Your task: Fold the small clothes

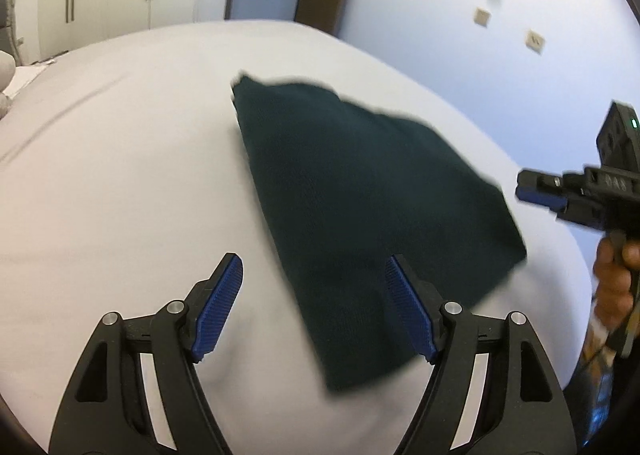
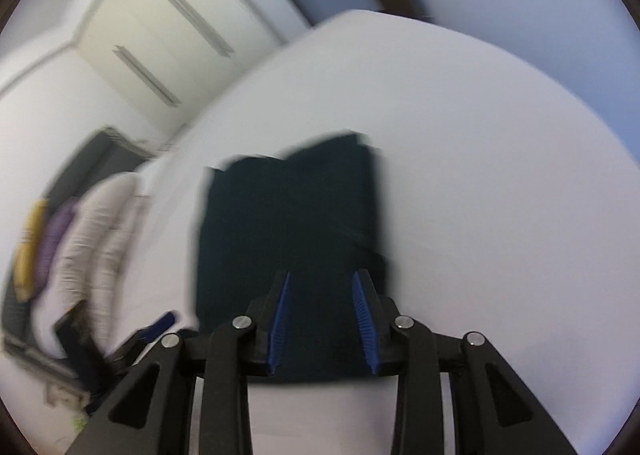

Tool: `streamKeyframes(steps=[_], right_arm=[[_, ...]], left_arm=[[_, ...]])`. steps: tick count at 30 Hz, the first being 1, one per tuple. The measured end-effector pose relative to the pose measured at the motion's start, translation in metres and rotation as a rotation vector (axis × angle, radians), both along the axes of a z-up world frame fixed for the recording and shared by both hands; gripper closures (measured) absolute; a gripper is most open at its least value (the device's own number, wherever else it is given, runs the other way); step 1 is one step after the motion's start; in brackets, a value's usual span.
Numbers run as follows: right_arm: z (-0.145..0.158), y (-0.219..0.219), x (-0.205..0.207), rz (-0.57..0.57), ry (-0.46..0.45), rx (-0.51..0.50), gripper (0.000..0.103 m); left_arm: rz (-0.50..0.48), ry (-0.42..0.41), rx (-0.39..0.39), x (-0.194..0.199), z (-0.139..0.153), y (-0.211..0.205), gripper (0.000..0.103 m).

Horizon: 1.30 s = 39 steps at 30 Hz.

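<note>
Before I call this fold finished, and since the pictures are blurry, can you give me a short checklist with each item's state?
1. Dark green knitted cloth lies folded on the white bed sheet: ok.
2. Left gripper jaws open, nothing between them: ok.
3. Right gripper jaws apart, not pinching the cloth: ok.
4. Cloth edges neatly aligned: cannot tell, blurred.
5. Sheet bare around the cloth: ok.

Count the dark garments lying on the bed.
1. A single dark green folded cloth lies flat on the white bed, in front of both claws. Nothing else dark shows on the sheet, though the bed's near edge is out of view.
</note>
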State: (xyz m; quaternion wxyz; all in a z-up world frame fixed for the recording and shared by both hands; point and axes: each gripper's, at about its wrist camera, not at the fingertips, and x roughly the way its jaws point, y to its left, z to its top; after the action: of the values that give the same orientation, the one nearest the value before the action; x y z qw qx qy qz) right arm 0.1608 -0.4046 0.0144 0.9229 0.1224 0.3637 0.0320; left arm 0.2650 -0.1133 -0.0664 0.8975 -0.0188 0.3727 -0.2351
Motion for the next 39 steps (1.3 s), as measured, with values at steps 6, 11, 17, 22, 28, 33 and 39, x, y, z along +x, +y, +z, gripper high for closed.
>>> streamKeyframes(steps=[6,11,17,22,28,33,39], right_arm=[[-0.015,0.02,0.072,0.132,0.02,0.138,0.077],[-0.052,-0.001,0.116,0.04,0.123,0.123,0.103],[-0.064,-0.016,0.115,0.07,0.084,0.156,0.103],[-0.039,0.001,0.083,0.083,0.0,0.13,0.09],[-0.058,-0.007,0.043,0.117,0.023,0.013,0.091],[-0.061,-0.015,0.037,0.112,-0.003,0.042,0.093],[-0.021,-0.011,0.002,0.116,-0.172,0.08,0.055]], left_arm=[[-0.029,-0.059,0.107,0.075,0.018,-0.049,0.04],[0.01,0.077,0.153,0.141,-0.025,-0.095,0.046],[0.021,0.014,0.203,0.138,-0.042,-0.106,0.043],[0.029,-0.002,0.203,0.137,-0.044,-0.105,0.043],[0.04,-0.021,0.219,0.136,-0.05,-0.111,0.043],[0.04,-0.026,0.216,0.134,-0.056,-0.105,0.043],[0.046,-0.04,0.202,0.136,-0.061,-0.104,0.043]])
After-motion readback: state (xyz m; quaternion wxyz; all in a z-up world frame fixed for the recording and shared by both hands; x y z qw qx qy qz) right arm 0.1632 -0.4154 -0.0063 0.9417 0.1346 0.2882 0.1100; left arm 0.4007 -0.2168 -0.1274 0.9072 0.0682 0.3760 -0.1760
